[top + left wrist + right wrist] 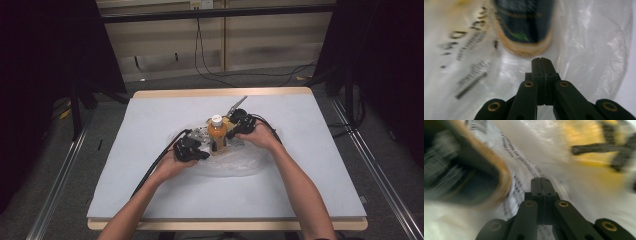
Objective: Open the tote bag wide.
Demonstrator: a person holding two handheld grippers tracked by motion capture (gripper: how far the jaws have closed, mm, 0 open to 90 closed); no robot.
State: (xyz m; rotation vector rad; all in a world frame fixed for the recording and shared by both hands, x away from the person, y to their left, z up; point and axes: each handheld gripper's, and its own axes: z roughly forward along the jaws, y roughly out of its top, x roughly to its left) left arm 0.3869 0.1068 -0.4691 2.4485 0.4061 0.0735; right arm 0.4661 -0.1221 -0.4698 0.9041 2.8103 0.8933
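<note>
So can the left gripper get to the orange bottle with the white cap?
Probably yes. The left gripper sits right beside the orange bottle with the white cap, with only crinkly clear plastic bag around. Its jaws are shut, so they would need to open first.

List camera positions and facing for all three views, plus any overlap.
High view: above the person's side, looking forward and down on the table; both forearms, left hand-held gripper, right hand-held gripper.
Left gripper view: along its shut jaws at the bottle on the plastic bag.
Right gripper view: along shut jaws, same bottle, blurred.
Shared: bottle, bag.
</note>
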